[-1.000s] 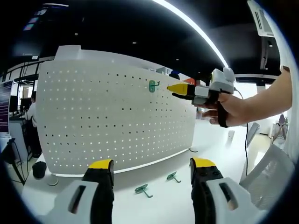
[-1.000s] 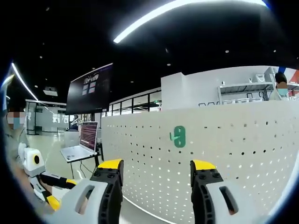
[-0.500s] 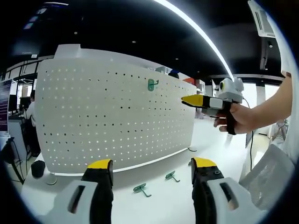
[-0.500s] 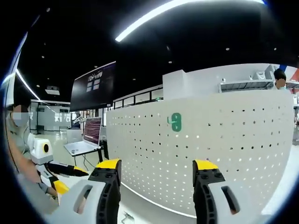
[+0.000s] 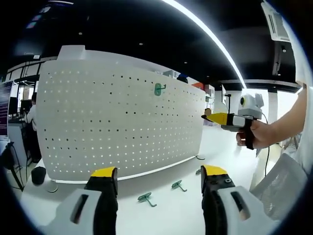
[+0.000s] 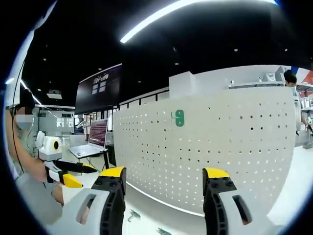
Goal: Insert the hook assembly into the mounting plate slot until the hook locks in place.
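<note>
- Hook assembly: one small green plastic hook (image 5: 158, 89) sits seated in the white perforated metal mounting plate (image 5: 98, 127), upper centre of the left gripper view; the right gripper view shows it upper centre too (image 6: 179, 118), flat against the board.
- Two more loose green hooks lie on the white tabletop (image 5: 161, 215) at the foot of the board, lower centre of the left gripper view: one nearer the left jaw (image 5: 146, 198), one just to its right (image 5: 177, 185). They lie near each other and apart from the board.
- The left gripper (image 5: 159, 176) rises from the bottom of its own view with yellow-tipped jaws spread wide and nothing between them; it appears at the left edge of the right gripper view (image 6: 66, 177), held in a person's hand.
- The right gripper (image 6: 164, 176) likewise stands wide and empty in its own view. At the right middle of the left gripper view (image 5: 220, 118) it is held in a hand, away from the board; how its jaws stand cannot be told there.
- Step in hand, as a judgement: one hook looks mounted, and neither tool carries anything, so this reads as a gap between insertions.
- The next move would call for lowering a gripper to one of the loose hooks on the table, closing on its body, then lifting it to a free hole of the plate.
- Whether the mounted hook is fully locked cannot be told at this size.
</note>
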`<state>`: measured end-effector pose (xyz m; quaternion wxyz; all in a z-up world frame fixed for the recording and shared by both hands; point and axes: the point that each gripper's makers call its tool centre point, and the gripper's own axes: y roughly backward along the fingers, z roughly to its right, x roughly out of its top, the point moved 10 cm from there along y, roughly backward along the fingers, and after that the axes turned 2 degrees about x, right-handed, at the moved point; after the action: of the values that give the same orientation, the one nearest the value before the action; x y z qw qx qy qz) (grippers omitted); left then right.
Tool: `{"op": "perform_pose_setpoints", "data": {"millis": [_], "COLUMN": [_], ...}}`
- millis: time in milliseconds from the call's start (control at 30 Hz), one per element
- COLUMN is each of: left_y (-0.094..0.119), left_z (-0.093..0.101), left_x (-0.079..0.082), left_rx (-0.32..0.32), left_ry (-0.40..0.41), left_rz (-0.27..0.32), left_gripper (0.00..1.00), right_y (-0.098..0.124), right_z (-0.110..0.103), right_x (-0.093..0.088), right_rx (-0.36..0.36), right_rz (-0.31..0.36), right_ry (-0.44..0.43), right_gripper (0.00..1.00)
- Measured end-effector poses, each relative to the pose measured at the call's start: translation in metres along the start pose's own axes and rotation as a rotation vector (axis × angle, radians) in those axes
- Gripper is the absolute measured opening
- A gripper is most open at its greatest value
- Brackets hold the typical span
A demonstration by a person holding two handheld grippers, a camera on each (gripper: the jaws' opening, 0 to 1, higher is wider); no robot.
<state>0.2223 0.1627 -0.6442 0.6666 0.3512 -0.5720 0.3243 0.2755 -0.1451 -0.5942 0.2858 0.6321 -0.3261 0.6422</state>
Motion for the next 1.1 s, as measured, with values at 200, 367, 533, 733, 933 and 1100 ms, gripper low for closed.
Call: {"op": "perform_pose_setpoints", "data": {"millis": [200, 367, 533, 733, 933, 1100], "left_y": [-0.001, 0.000, 0.000, 0.001, 0.002, 0.002], "left_z": [0.001, 0.000, -0.001, 0.000, -0.001, 0.000], "left_x": [0.000, 0.000, 0.001, 0.003, 0.005, 0.006], "left_rx": [-0.004, 0.001, 0.005, 0.002, 0.003, 0.000], "left_ry": [-0.004, 0.009, 0.024, 0.036, 0.043, 0.041], "left_rz": [-0.003, 0.003, 0.016, 0.031, 0.048, 0.049], "left_gripper": [0.72, 0.73, 0.75, 0.77, 0.78, 0.78], "right_y": [0.017, 0.030, 0.043, 0.053, 0.065, 0.071], "right_z": [0.002, 0.001, -0.001, -0.003, -0.006, -0.008], "right_x": [-0.007, -0.014, -0.019, -0.023, -0.026, -0.028], "right_rx": [-0.026, -0.039, -0.048, -0.055, -0.058, -0.069], "right_rz": [-0.006, -0.014, -0.024, -0.031, -0.035, -0.039], "right_ry": [-0.016, -0.020, -0.027, -0.023, -0.022, -0.032], "right_gripper": [0.62, 0.62, 0.63, 0.63, 0.64, 0.64]}}
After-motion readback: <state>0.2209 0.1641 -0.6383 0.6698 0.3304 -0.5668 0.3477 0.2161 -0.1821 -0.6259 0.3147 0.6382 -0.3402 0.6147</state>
